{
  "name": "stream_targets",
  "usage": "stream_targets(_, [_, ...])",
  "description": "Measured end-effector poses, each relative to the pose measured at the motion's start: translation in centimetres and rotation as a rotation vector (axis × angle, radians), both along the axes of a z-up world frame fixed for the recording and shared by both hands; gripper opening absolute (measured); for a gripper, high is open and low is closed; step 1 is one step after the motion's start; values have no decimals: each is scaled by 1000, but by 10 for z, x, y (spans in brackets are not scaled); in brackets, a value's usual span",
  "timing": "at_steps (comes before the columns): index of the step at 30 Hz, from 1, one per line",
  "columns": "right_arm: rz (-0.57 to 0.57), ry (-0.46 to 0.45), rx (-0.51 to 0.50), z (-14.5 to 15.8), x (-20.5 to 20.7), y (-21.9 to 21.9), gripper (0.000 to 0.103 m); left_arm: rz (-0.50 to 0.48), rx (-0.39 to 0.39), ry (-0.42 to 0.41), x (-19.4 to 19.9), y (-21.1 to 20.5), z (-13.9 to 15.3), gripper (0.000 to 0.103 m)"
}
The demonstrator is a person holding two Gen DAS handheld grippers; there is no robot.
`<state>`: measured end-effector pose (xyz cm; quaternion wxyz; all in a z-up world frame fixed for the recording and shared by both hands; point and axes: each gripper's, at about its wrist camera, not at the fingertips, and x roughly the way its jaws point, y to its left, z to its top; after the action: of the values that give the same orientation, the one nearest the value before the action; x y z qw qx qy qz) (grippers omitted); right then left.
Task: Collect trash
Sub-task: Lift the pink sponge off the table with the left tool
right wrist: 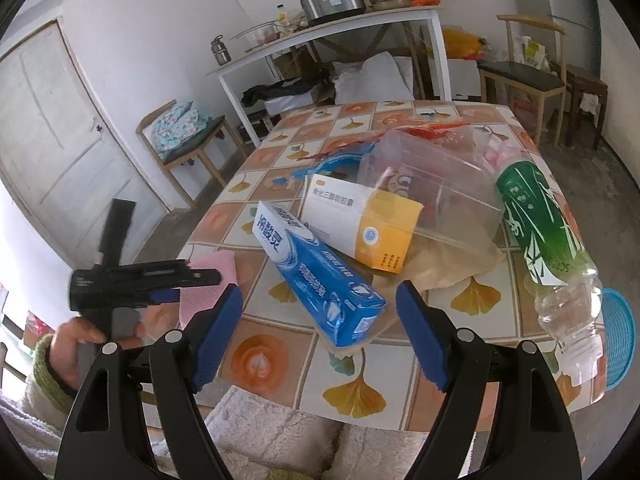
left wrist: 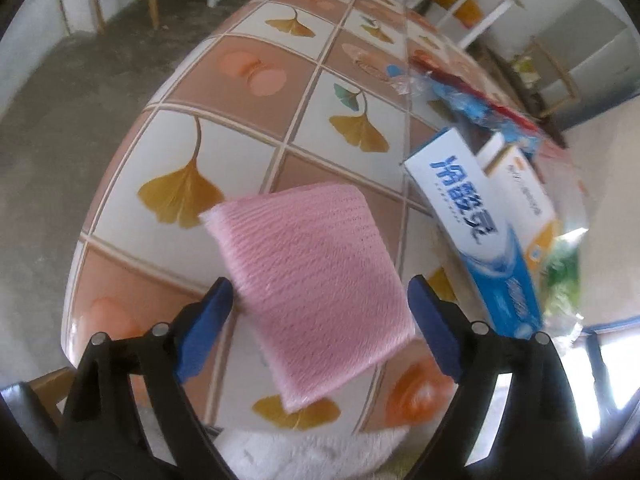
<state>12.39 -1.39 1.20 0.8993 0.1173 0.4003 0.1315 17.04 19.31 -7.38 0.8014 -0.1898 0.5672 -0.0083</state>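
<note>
Left claw (left wrist: 320, 320), seen from its own wrist camera, has its blue pads spread wide on either side of a pink sponge cloth (left wrist: 312, 276), which looks blurred and not pressed by either pad, above the tiled worktop (left wrist: 248, 132); this reads as the cloth being let go. From the right wrist camera, the right claw (right wrist: 320, 332) stands apart and empty over a blue toothpaste box (right wrist: 316, 276), with a white and orange carton (right wrist: 360, 220), a clear plastic tub (right wrist: 436, 184) and a green-labelled bottle (right wrist: 548, 240) heaped just beyond. Next it would likely need to lower and close on that box.

Pink sponge (left wrist: 316, 276) — ginkgo-leaf tablecloth (left wrist: 176, 184)
</note>
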Motion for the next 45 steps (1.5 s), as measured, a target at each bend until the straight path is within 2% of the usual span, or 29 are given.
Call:
stream_targets(6, [-26, 13, 6, -4, 0, -8, 77, -103, 291, -117, -1, -42, -4, 85])
stream_targets(10, [-33, 25, 3, -7, 3, -11, 77, -241, 388, -216, -10, -56, 1, 85])
stream_targets(12, [-34, 28, 4, -9, 5, -12, 77, -290, 375, -243, -13, -57, 2, 85])
stream_targets(15, [-32, 31, 5, -10, 7, -11, 77, -352, 297, -237, -11, -53, 3, 85])
stream_targets(23, [-17, 42, 5, -16, 13, -6, 77, -308, 209, -226, -21, -37, 8, 90])
stream_targets(29, [-20, 50, 7, -18, 15, -5, 77, -321, 229, -210, -32, -35, 9, 90])
stream_targets(34, [-18, 53, 9, -19, 17, -4, 77, -298, 241, -180, -31, -36, -2, 91])
stream_targets(37, [-15, 53, 2, -19, 17, -2, 77, -300, 292, -147, -30, -42, -10, 91])
stream_targets(40, [-19, 47, -5, -16, 17, -3, 77, -311, 359, -158, -32, -48, -13, 93])
stream_targets(45, [-38, 42, -18, -12, 16, -7, 77, -286, 344, -168, -34, -42, -14, 94])
